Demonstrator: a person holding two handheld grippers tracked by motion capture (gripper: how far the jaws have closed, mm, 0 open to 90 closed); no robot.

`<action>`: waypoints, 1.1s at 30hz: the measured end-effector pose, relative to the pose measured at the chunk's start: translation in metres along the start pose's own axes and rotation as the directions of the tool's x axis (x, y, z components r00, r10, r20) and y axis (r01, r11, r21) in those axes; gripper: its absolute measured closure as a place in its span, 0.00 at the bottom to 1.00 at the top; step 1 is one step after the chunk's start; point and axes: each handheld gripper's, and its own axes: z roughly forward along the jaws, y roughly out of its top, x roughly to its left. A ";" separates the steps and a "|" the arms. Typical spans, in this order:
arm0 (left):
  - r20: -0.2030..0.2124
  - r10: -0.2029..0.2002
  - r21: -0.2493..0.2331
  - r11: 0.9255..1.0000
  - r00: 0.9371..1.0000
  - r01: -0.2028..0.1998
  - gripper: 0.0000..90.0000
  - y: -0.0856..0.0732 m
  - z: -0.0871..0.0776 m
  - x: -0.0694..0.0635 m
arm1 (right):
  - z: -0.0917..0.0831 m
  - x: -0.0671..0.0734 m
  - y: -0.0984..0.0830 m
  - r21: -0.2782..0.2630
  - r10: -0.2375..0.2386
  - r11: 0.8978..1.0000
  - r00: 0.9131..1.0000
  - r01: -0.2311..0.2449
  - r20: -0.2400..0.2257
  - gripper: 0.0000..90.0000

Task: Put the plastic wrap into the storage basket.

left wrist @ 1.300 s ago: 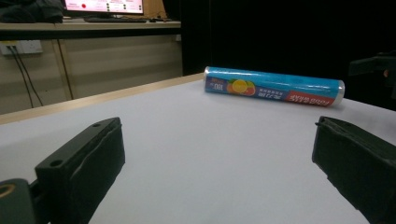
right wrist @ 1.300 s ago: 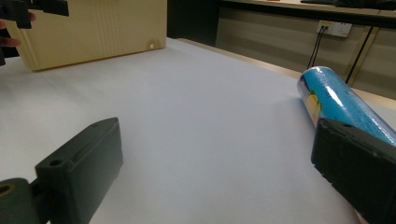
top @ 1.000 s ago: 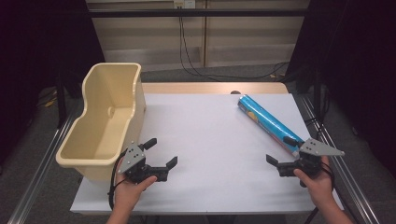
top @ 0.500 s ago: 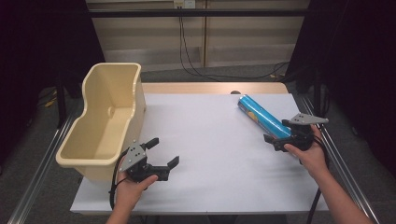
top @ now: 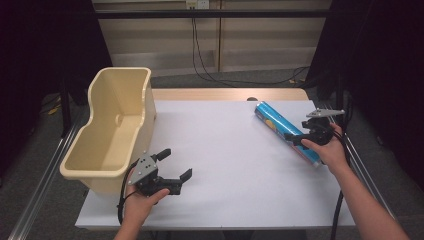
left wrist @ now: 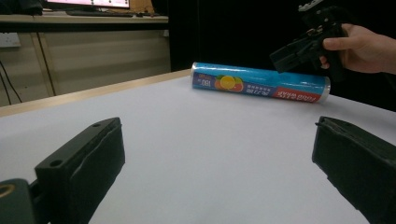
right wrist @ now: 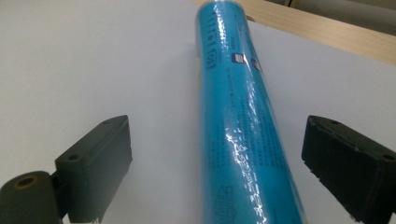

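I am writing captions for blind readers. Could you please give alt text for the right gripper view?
A long blue roll in shiny wrap lies on a white table, running away from the camera between the two open black jaws of the right gripper, which do not touch it. A wooden table edge crosses the far corner.

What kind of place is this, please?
Probably a lab or recording workspace: a white-topped table on metal rails, dark curtains at both sides, cables hanging down the back wall, and a monitor on a desk behind.

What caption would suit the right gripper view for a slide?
Open right gripper straddling a blue roll lying on the white table, jaws not yet touching it.
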 end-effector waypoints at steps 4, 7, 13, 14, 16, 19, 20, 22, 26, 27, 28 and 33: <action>0.002 -0.003 0.004 1.000 1.000 0.003 0.03 -0.001 0.000 0.001 | 0.005 -0.004 0.001 0.033 0.007 0.999 1.000 -0.007 0.010 0.10; 0.004 -0.004 0.003 1.000 1.000 0.004 0.03 -0.001 0.000 0.001 | 0.009 -0.007 0.000 0.051 0.019 0.999 1.000 -0.020 0.011 0.11; 0.005 -0.004 0.007 1.000 1.000 0.004 0.03 -0.001 0.000 0.001 | 0.013 -0.009 0.000 0.108 0.018 0.994 0.999 -0.021 0.029 0.12; 0.005 -0.001 0.008 1.000 1.000 0.001 0.03 -0.001 0.001 0.001 | 0.014 -0.011 0.000 0.124 0.024 0.992 0.999 -0.028 0.033 0.13; 0.005 -0.004 0.011 1.000 1.000 0.004 0.03 -0.001 0.000 0.001 | 0.017 -0.013 0.000 0.148 0.038 0.988 0.999 -0.043 0.039 0.13; 0.006 -0.003 0.013 1.000 1.000 0.003 0.03 -0.002 0.001 0.002 | 0.020 -0.013 0.000 0.189 0.042 0.981 0.998 -0.049 0.043 0.16; 0.007 -0.003 0.013 1.000 1.000 0.003 0.03 -0.002 0.000 0.002 | 0.022 -0.012 0.000 0.206 0.046 0.977 0.998 -0.054 0.045 0.17; 0.007 -0.003 0.014 1.000 1.000 0.003 0.03 -0.002 0.000 0.002 | 0.026 -0.011 -0.001 0.244 0.036 0.969 0.998 -0.046 0.045 0.20; 0.007 0.001 0.012 1.000 1.000 -0.001 0.03 -0.002 0.000 0.002 | 0.028 -0.010 -0.001 0.273 0.016 0.961 0.998 -0.031 0.055 0.22; 0.007 0.003 0.014 1.000 1.000 -0.003 0.04 -0.002 0.000 0.002 | 0.029 -0.010 -0.001 0.276 0.011 0.961 0.998 -0.027 0.060 0.23; 0.007 0.004 0.016 1.000 1.000 -0.004 0.04 -0.002 0.000 0.002 | 0.029 -0.010 -0.001 0.281 0.008 0.959 0.998 -0.026 0.064 0.25; 0.007 0.003 0.010 1.000 1.000 -0.003 0.04 -0.002 0.000 0.002 | 0.032 -0.011 -0.002 0.328 -0.035 0.945 0.995 0.002 0.093 0.30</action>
